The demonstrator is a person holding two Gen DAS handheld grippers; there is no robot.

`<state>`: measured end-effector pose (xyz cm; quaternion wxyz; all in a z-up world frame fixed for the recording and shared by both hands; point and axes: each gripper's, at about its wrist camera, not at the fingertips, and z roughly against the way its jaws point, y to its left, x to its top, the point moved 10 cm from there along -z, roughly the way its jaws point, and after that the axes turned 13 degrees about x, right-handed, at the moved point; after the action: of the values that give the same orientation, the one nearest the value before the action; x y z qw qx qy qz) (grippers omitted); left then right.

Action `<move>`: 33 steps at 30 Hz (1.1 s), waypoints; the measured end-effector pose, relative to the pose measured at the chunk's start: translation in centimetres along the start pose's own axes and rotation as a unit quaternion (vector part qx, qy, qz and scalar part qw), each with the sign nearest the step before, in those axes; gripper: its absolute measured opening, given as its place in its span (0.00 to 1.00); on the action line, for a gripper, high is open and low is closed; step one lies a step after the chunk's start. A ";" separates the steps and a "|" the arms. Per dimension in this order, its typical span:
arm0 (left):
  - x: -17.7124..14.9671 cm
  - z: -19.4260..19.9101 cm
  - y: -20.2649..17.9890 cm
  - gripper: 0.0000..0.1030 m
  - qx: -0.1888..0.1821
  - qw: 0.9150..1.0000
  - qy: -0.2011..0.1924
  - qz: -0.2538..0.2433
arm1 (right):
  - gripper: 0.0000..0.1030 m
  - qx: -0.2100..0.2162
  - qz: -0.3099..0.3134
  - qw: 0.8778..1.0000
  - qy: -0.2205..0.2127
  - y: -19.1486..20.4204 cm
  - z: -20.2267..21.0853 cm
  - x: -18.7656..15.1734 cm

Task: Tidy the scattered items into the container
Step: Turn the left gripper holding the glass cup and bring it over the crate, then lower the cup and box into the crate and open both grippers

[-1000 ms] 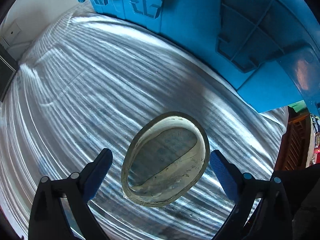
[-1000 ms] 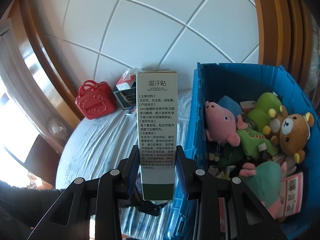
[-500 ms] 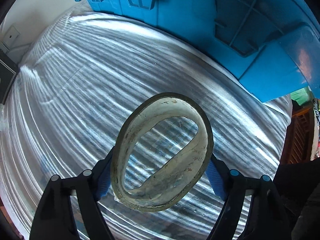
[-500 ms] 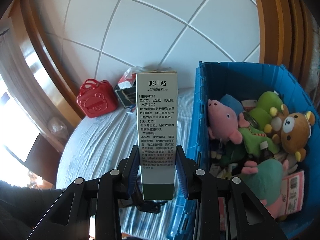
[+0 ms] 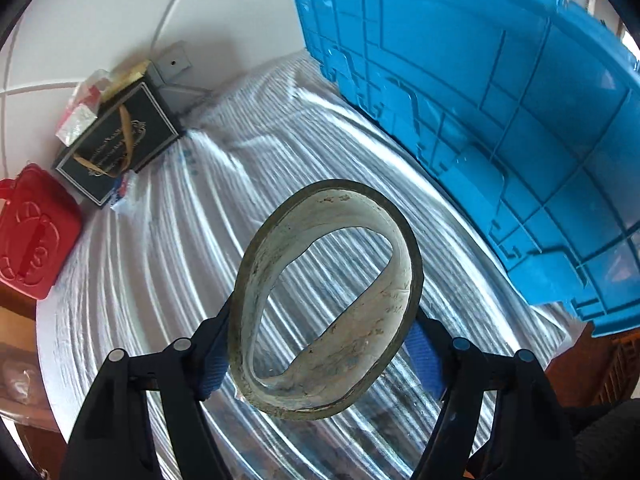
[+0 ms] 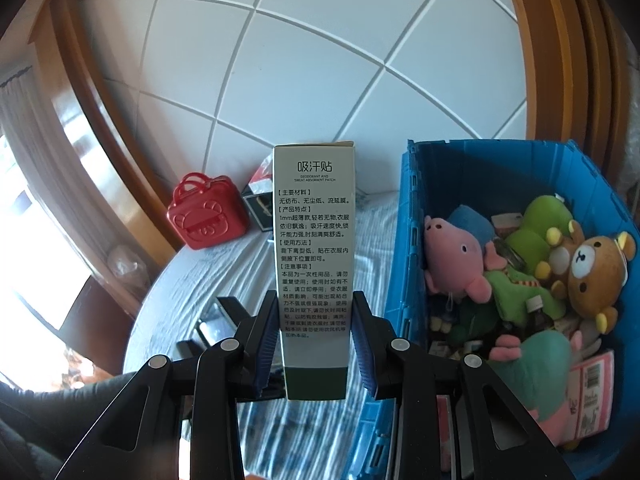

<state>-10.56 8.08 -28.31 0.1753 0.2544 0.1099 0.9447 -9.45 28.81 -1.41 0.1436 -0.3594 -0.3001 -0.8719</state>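
A grey-white oval ring (image 5: 360,344), squashed and grimy, hangs above the striped cloth (image 5: 180,280). My left gripper (image 5: 322,312) grips it by its two sides, jaws closing, blue pads pressed on it. The blue crate (image 5: 500,100) stands close on the right, showing its outer wall. In the right wrist view my right gripper (image 6: 314,300) is shut on a tall white-and-green box (image 6: 314,240) with printed text, held upright just left of the crate (image 6: 592,184).
The crate holds several plush toys (image 6: 452,256) and small cartons. A red toy case (image 5: 32,236) and a black gift box (image 5: 116,144) sit by the tiled wall at the cloth's far edge. Wooden frames flank the wall.
The left gripper's jaws closed on the ring and lifted it off the cloth, tilting up so the wall and the red case came into view. The right gripper and its box stayed put.
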 end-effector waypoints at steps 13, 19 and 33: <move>6.8 11.3 4.8 0.71 0.053 0.995 -0.065 0.060 | 0.33 0.016 0.002 0.999 -0.032 -2.1 2.5 1.5; 10.9 15.9 5.3 0.71 0.066 0.990 -0.112 0.061 | 0.33 0.017 0.005 0.999 -0.049 -3.2 4.1 2.7; 19.8 20.7 -1.0 0.71 0.048 0.983 -0.175 0.020 | 0.33 -0.019 -0.015 0.996 -0.084 -8.4 9.4 2.8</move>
<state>-15.62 19.11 -2.35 0.1606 0.4259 0.1177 0.8826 -10.20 41.15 2.37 0.0976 -0.4298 -0.2997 -0.8461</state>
